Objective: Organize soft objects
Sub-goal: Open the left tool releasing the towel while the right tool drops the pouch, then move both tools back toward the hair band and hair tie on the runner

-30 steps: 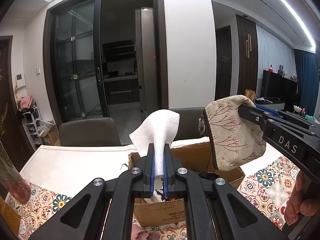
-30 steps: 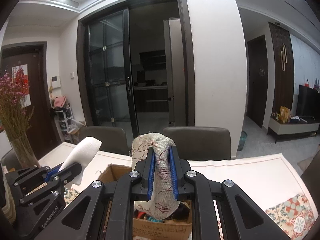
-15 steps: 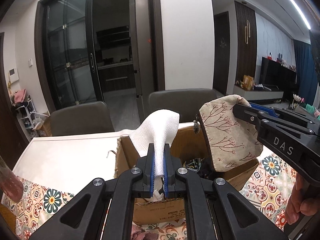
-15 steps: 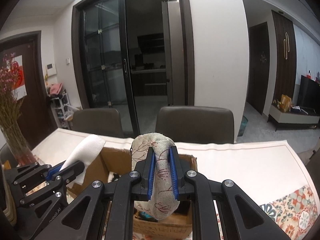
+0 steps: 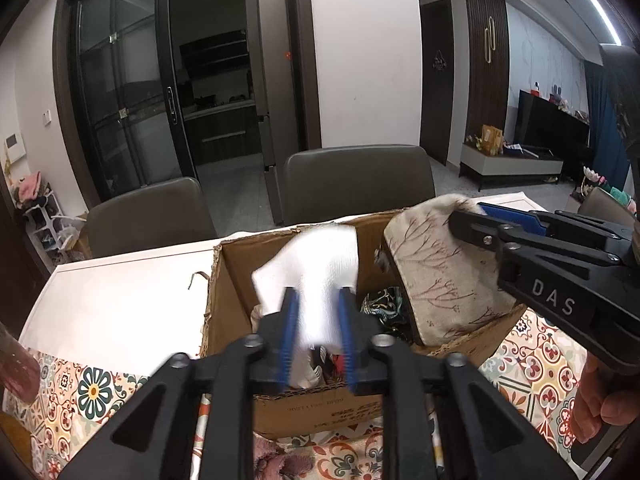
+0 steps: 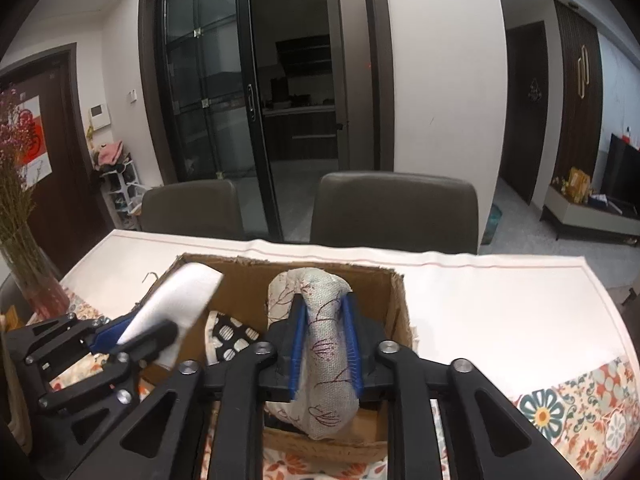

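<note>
Dropping both soft things into the cardboard box is, we judge, the step in hand. Our left gripper stands with its jaws parted, and the white cloth hangs loose and blurred between the blue pads, apparently slipping free just ahead of the fingertips and above the box opening. Our right gripper looks less tightly closed, yet the printed fabric pouch sits between its pads; whether it is truly gripped we cannot tell.

To do this well, we should keep each gripper above the opening, inside the box walls, and let go only when the item is clear of the rim. The pouch's lower end sits near the front wall, so we would nudge it forward first.

The cloth is thin, waffle-textured and floppy. The pouch is coarse beige weave with a red branch print, plump and rounded. Beneath lie a black-and-white dotted fabric and other crumpled textiles; the corrugated walls have ragged edges.
</note>
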Motion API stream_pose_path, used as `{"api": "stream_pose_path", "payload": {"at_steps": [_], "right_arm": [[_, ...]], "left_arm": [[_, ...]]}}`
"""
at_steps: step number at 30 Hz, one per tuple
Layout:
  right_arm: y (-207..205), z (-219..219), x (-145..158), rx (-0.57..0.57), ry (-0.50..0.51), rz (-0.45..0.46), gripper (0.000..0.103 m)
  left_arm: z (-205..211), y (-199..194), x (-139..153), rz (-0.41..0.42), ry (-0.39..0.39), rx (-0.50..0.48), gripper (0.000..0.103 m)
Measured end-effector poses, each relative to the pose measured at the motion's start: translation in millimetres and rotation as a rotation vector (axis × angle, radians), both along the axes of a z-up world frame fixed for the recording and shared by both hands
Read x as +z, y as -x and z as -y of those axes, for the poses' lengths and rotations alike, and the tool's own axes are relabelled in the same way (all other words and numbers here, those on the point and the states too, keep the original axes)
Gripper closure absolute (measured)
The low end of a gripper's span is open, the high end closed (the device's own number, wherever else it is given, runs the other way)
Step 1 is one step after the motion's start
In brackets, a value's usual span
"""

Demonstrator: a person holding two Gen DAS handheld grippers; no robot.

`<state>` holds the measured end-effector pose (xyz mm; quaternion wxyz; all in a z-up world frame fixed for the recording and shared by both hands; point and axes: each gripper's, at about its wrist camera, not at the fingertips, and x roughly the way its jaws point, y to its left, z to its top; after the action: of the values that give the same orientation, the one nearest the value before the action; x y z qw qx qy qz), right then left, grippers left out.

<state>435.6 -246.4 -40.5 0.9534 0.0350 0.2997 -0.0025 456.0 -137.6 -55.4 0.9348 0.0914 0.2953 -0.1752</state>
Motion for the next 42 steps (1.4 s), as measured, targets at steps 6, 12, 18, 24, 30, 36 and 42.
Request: {"api": "stream_pose_path", "payload": {"at_steps": [6,12,18,24,30,36,42], "right_arm": [[2.9,0.9,1.3,-0.013,0.012,0.002,0.065],[14.0,3.5,8.9,-0.025,0.007,0.019,0.062],[31.8,2.7,19.7,-0.033,0.010,0.043,0.057],[54.4,4.7,29.2,-0.041,0.012,0.062,0.057],[78.8,5.7,32.6,-0.047,0.015,0.071,0.050],[99.6,6.4,34.6,-0.055,0.002,0.072,0.050],[119.5,9.8,33.8,-0.063,-0.006,0.071,0.050]], "left_arm": [[-0.2,4.6,2.1,0.007,-0.004,0.012,0.073],[-4.5,18.6,9.2,0.041,0.003,0.023,0.073],[-7.4,37.8,20.6,0.067,0.022,0.028,0.073],[-10.6,58.5,28.8,0.070,0.036,0.035,0.073],[-13.9,80.6,31.3,0.065,0.036,0.043,0.071],[-17.4,103.3,34.8,0.069,0.041,0.047,0.068],[-17.8,124.6,36.9,0.080,0.034,0.046,0.067]]}}
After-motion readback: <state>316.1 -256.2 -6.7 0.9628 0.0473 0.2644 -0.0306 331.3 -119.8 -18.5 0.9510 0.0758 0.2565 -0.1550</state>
